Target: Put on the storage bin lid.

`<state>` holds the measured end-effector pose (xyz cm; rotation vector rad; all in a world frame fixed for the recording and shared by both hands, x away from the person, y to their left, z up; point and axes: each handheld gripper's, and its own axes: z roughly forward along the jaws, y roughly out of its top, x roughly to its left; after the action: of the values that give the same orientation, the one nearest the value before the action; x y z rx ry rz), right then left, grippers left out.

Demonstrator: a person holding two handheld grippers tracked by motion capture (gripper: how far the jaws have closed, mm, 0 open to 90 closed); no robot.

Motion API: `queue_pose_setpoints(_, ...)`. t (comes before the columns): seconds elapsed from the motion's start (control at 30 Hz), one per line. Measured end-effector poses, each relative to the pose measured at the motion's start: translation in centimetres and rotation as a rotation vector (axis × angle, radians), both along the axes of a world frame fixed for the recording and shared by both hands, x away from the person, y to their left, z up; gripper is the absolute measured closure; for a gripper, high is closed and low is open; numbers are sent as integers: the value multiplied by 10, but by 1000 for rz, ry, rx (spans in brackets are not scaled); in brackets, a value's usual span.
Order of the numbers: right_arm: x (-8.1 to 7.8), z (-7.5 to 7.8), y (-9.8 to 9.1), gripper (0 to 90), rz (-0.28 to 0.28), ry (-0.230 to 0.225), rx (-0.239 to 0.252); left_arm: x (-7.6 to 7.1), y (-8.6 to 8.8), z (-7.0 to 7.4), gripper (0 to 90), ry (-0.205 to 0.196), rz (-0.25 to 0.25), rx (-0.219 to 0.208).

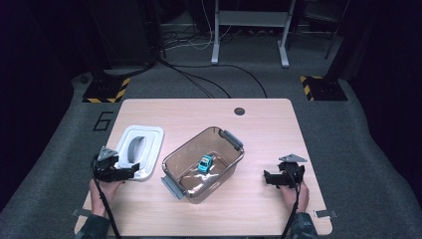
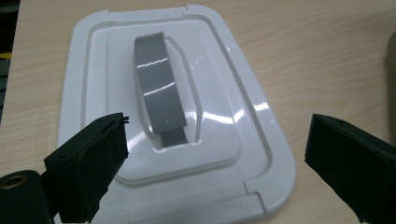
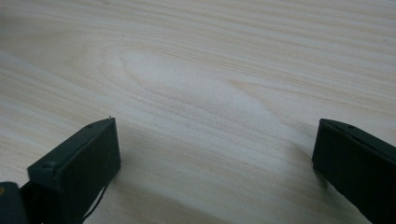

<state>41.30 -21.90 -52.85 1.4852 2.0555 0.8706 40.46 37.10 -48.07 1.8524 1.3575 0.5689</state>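
Note:
A clear brown plastic box [image 1: 203, 164] with grey latches stands at the table's middle, and a small teal toy car [image 1: 205, 163] lies inside it. Its white lid [image 1: 141, 150] [image 2: 173, 112] with a grey handle [image 2: 159, 88] lies flat on the table to the left of the box. My left gripper [image 1: 130, 172] [image 2: 217, 163] hovers open over the lid's near end, jaws wide apart on either side. My right gripper [image 1: 271, 178] [image 3: 217, 163] rests open at the table's right side, with only bare wood between its jaws.
The light wooden table [image 1: 268, 124] has a dark round hole [image 1: 239, 111] near its far edge. Beyond it lie grey carpet, cables and stands with yellow-black striped bases [image 1: 106, 90].

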Motion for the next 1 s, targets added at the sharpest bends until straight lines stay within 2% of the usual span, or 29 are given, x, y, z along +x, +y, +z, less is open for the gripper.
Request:
queue_pose_setpoints(0.2, 0, 0, 0, 2, -3, -1, 3, 22, 2, -7, 53, 22, 23, 3)
queue_pose_setpoints(0.23, 0, 0, 0, 2, -2, -1, 3, 26, 1, -9, 52, 30, 17, 13)
queue_pose_setpoints(0.3, 0, 0, 0, 2, -2, -2, 3, 29, 0, -11, 51, 38, 15, 6)
queue_pose_setpoints(0.37, 0, 0, 0, 3, -1, -2, 3, 38, 0, -14, 49, 63, 15, 4)
queue_pose_setpoints(0.43, 0, 0, 0, 5, 1, -1, 2, 45, -1, -15, 49, 63, 23, -4)
queue_pose_setpoints(0.5, 0, 0, 0, 5, 2, -1, 3, 49, -3, -16, 51, 56, 31, 11)
queue_pose_setpoints(0.67, 0, 0, 0, 5, 0, -2, 1, 60, -2, -17, 76, 77, 33, -6)
queue_pose_setpoints(0.7, 0, 0, 0, 5, 0, -2, 2, 62, -1, -17, 93, 63, 42, -2)
queue_pose_setpoints(0.77, 0, 0, 0, 5, 0, -2, 1, 66, -1, -17, 145, 72, 39, -5)
queue_pose_setpoints(0.8, 0, 0, 0, 5, 0, -2, 1, 68, -1, -18, 145, 85, 42, -18)
queue_pose_setpoints(0.83, 0, 0, 0, 5, 1, -2, 1, 70, 0, -18, 153, 83, 48, -19)
queue_pose_setpoints(0.9, 0, 0, 0, 5, 0, -2, 2, 74, 2, -19, 181, 89, 59, -48)
queue_pose_setpoints(0.97, 0, 0, 0, 6, 0, -2, 1, 75, 3, -19, 285, 92, 64, -54)
queue_pose_setpoints(1.0, 0, 0, 0, 5, 0, -2, 1, 77, 4, -21, 285, 89, 73, -55)
